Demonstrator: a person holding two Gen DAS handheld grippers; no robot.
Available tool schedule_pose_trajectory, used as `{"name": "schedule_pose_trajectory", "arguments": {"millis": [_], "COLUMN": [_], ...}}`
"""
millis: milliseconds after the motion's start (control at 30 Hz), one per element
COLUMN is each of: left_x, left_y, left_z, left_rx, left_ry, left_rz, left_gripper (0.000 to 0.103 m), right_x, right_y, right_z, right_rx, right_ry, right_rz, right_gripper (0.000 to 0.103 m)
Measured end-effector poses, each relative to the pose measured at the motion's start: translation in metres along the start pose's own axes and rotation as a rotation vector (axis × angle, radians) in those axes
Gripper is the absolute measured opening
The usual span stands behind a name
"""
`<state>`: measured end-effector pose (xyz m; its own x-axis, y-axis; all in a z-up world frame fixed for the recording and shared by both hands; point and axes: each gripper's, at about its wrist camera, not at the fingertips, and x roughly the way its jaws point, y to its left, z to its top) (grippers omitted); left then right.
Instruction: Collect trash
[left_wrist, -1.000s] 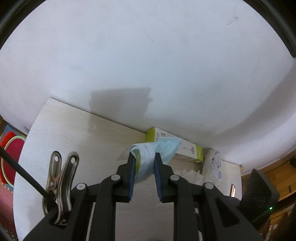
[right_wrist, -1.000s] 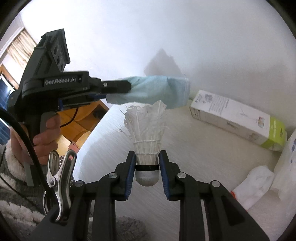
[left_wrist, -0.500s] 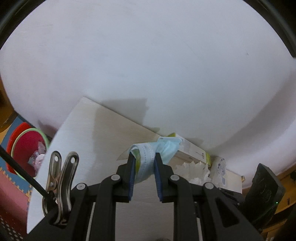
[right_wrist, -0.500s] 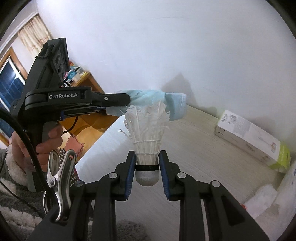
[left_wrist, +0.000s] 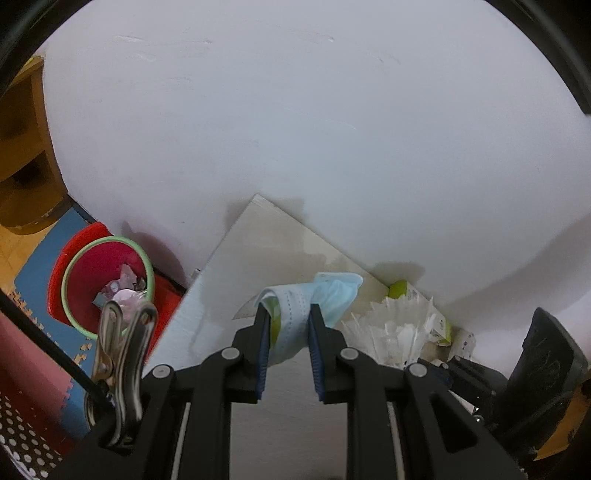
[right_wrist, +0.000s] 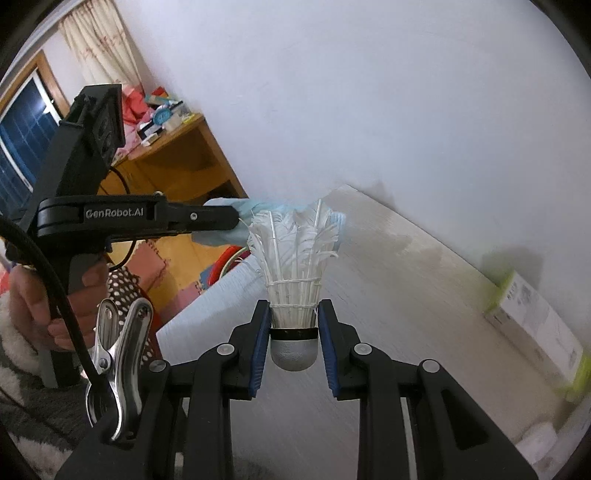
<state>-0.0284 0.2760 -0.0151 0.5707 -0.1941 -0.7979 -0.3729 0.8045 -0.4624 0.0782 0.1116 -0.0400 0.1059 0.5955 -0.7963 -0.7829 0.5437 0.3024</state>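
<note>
My left gripper (left_wrist: 286, 314) is shut on a light blue face mask (left_wrist: 325, 295) and holds it above the pale table (left_wrist: 258, 258). My right gripper (right_wrist: 294, 317) is shut on a white feather shuttlecock (right_wrist: 295, 251), cork end down between the pads. The left gripper also shows in the right wrist view (right_wrist: 229, 218), with the mask (right_wrist: 225, 236) sticking out behind the feathers. The shuttlecock shows in the left wrist view (left_wrist: 399, 332) to the right. A red bin (left_wrist: 107, 280) with a green rim stands on the floor left of the table, with trash inside.
A white and green box (right_wrist: 535, 325) lies on the table by the wall; it also shows in the left wrist view (left_wrist: 406, 291). A white crumpled tissue (right_wrist: 539, 432) lies at the table's right. A wooden desk (right_wrist: 173, 162) stands at the left. The white wall (left_wrist: 295, 129) is close behind.
Both grippers have swung left with their loads. The red bin has come fully into the left wrist view, and the box and tissue have slid to the right.
</note>
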Motion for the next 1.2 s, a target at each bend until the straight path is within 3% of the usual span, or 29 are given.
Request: {"name": "schedule_pose_trajectory", "arguments": {"millis": [333,733,900,1200], "left_x": [-0.019,-0.028,-0.033,-0.025], "left_y": [0.033,0.090,0.122,0.186], "left_z": [0.028,0.063,0.079,0.095], "left_rx": [0.021,0.022,-0.037,-0.090], "left_ry": [0.001,-0.047,-0.082,-0.060], "left_rz": [0.026,0.070,0.070,0.122], "left_gripper": [0.019,0.019,0.019,0.019], "right_x": [0.043,0.076,0.104,0.149], "right_y": [0.025,0.060,0.074,0.099], "right_z": [0.044,0.081,0.106,0.122], "right_rx": [0.092,0.013,0.022,0.073], "right_ry": [0.006,0.039,0.047,0.072], "right_rz": [0.028,0.045,0.061,0.078], "right_gripper": [0.027,0.027,0.027,0.027]}}
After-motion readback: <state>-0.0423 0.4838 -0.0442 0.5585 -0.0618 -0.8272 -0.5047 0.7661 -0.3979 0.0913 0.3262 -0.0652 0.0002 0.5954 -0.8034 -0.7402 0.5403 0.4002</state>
